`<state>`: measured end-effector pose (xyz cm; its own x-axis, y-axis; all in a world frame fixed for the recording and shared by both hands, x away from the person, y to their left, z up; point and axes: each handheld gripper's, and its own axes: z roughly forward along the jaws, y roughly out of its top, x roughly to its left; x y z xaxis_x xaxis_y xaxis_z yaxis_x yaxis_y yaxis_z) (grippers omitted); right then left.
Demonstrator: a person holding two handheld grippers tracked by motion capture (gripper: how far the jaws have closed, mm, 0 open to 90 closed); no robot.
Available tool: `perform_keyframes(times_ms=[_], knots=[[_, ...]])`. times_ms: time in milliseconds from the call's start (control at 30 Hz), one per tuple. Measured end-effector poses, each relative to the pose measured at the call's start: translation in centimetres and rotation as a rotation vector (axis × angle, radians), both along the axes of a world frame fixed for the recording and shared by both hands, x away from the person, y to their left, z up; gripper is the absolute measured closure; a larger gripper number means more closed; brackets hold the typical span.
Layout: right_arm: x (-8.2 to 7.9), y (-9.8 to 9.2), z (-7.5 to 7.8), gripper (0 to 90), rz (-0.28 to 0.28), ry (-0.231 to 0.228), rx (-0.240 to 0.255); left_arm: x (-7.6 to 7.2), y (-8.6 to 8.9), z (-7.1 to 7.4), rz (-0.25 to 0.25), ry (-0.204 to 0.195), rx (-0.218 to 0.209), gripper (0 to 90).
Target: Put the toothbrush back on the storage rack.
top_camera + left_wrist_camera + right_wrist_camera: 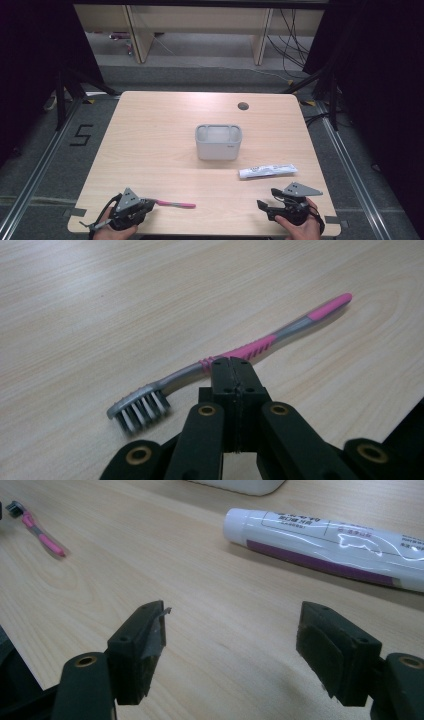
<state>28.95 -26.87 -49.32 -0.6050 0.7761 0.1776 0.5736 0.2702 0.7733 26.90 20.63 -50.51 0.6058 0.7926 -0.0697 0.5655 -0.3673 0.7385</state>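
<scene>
At the left, the left tool (232,362) is clamped on the toothbrush (235,352), its jaws pressed together over the neck just where the pink ribbed grip begins. The bristle head sticks out to one side of the jaws and the pink handle runs away to the other. In the high view the brush (175,203) lies low along the near edge of the surface (150,145), pointing right from the left tool (150,202); whether it is lifted clear of the wood I cannot tell. A grip near the neck looks chosen to keep the long handle free, probably so it can go down into a holder.

At the middle stands a grey holder (218,142), upright and open at the top, well apart from both hands; it seems the likely place for the brush.

To its right lies a white toothpaste tube (267,171) on its side, near the holder. The right tool (232,645) hovers with its jaws wide apart and nothing between them, the tube (325,542) just beyond, apparently waiting its turn.

The surface is pale wood-grain with rounded corners and a cable hole (243,106) at the far edge. Beyond it are grey floor, dark curtains at both sides, loose cables and light wooden furniture.
</scene>
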Motion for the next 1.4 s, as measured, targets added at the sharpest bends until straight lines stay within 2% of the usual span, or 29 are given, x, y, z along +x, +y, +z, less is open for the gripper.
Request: perform_keyframes(times_ms=[33, 100, 133, 233, 333, 433, 567, 600, 633, 767, 833, 1033, 1067, 1133, 1233, 1300, 1367, 1400], knots=[[0.1, -0.1, 0.0, 28.4, 0.006, -0.017, -0.016, 0.2, -0.1, -0.1, 0.011, -0.006, 0.001, 89.5], [0.1, -0.1, 0.0, 28.4, 0.009, -0.018, -0.015, 0.3, -0.1, 0.0, 0.008, 0.001, 0.001, 89.5], [-0.1, 0.1, 0.0, 28.4, 0.002, 0.02, 0.007, 0.5, -0.2, -0.1, 0.004, 0.006, 0.015, 89.5], [0.1, -0.1, 0.0, 28.4, 0.012, -0.015, -0.014, 0.8, -0.3, -0.2, 0.0, 0.005, 0.023, 89.5], [0.0, 0.0, 0.0, 28.4, 0.008, 0.012, -0.003, 1.0, -0.4, -0.2, 0.005, 0.008, 0.025, 89.5], [0.1, -0.1, 0.0, 28.4, 0.013, -0.001, -0.005, 1.4, -0.4, -0.3, 0.018, 0.005, 0.038, 89.5], [0.0, 0.0, 0.0, 28.6, 0.014, 0.004, -0.005, 1.8, -0.5, -0.4, 0.006, 0.019, 0.055, 89.5], [0.1, 0.0, 0.0, 28.6, 0.01, -0.008, -0.01, 2.0, -0.5, -0.4, 0.004, 0.02, 0.059, 89.5], [0.0, 0.0, 0.0, 28.6, 0.015, 0.0, -0.01, 2.1, -0.6, -0.5, 0.007, 0.013, 0.043, 89.5], [0.1, 0.0, 0.0, 28.6, 0.013, 0.005, 0.004, 2.5, -0.6, -0.5, 0.0, 0.015, 0.063, 89.4], [0.1, 0.0, 0.0, 28.6, 0.013, 0.0, -0.001, 2.7, -0.7, -0.5, 0.007, 0.005, 0.057, 89.4], [0.1, 0.0, 0.0, 28.6, 0.018, 0.005, 0.003, 3.8, -1.1, -0.5, 0.003, 0.002, 0.064, 89.4], [0.1, 0.0, 0.0, 28.6, 0.015, 0.002, 0.002, 4.2, -1.3, -0.5, 0.001, 0.0, 0.08, 89.4], [0.0, 0.0, 0.0, 28.6, 0.013, 0.016, 0.012, 4.6, -1.6, -0.6, 0.004, -0.003, 0.072, 89.4], [0.1, -0.1, 0.0, 28.5, 0.019, 0.005, 0.002, 4.9, -1.7, -0.6, 0.0, -0.001, 0.081, 89.4], [0.1, -0.1, 0.0, 28.6, 0.013, 0.001, -0.005, 5.3, -2.0, -0.6, 0.014, -0.01, 0.072, 89.4], [0.0, 0.0, 0.0, 28.6, 0.017, 0.017, 0.01, 5.7, -2.3, -0.5, 0.009, -0.007, 0.067, 89.4], [0.0, 0.0, 0.0, 28.5, 0.015, 0.018, 0.011, 6.3, -2.4, -0.5, -0.004, 0.001, 0.081, 89.4]])
